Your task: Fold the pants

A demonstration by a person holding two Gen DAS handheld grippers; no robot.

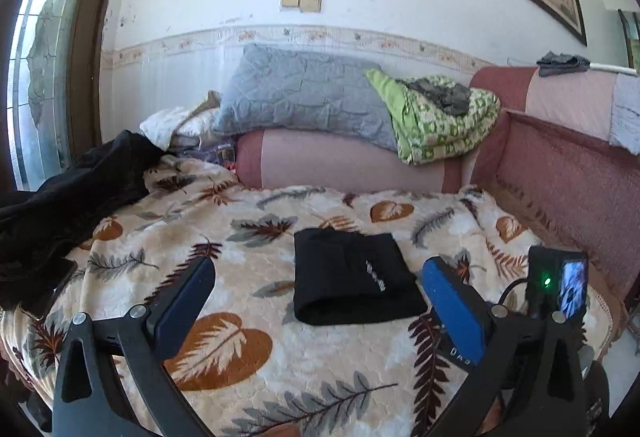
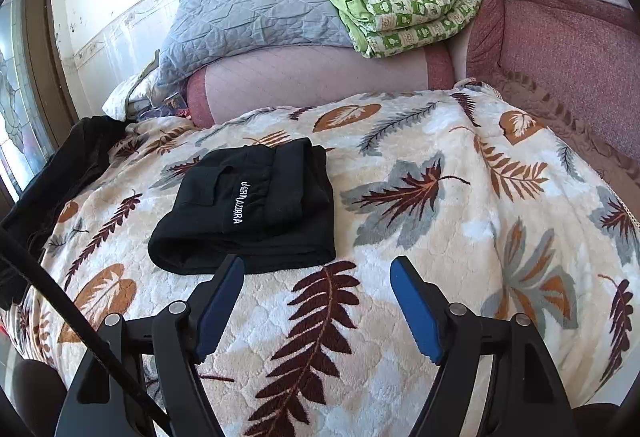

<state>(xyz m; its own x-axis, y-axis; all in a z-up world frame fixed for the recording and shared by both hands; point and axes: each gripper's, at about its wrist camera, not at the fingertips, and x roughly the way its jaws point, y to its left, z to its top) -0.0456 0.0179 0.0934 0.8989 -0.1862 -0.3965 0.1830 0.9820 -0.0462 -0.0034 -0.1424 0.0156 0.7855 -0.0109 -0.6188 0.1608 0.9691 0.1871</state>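
I see a sofa bed under a leaf-print blanket [image 2: 420, 237], with a grey pillow [image 1: 304, 93] against the wall. The black pants [image 2: 248, 209] lie on it, folded into a compact stack; they look soft, light and limp, so I'd pinch the thick folded edge. My left gripper [image 1: 320, 285] and right gripper [image 2: 316, 297] both hover wide and empty, tilted down, clear of the cloth.

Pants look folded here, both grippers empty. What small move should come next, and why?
Probably draw both hands back and stop. The black pants lie as a compact folded bundle on the leaf-print blanket, and the left gripper and right gripper are open, clear of them, with nothing between their fingers.
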